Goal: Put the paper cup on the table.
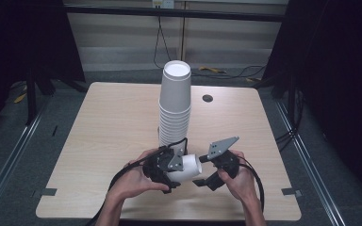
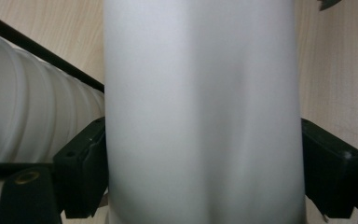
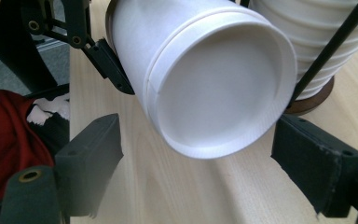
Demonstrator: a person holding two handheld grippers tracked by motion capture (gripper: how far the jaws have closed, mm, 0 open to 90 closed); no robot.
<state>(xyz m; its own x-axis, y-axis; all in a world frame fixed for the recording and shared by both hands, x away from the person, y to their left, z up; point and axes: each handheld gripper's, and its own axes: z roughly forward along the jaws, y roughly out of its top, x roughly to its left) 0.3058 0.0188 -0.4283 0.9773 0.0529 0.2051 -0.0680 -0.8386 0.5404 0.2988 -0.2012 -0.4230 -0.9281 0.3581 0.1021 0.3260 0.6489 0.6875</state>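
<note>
Clamping a single white paper cup (image 1: 188, 168) on its side, the left hand-held gripper (image 1: 166, 165) hovers over the near middle of the pale wooden worktop (image 1: 108, 122), its two black jaws pressed against opposite sides of the cup's wall, which bulges between them in the left gripper view. The cup's closed base points right, toward the right hand-held gripper (image 1: 206, 181), whose jaws stand wide apart and hold nothing, one on either side of the base without touching it. Just beyond both, a tall stack of upturned white cups (image 1: 174, 106) stands on a round brown base (image 3: 314, 100) at the worktop's centre.
</note>
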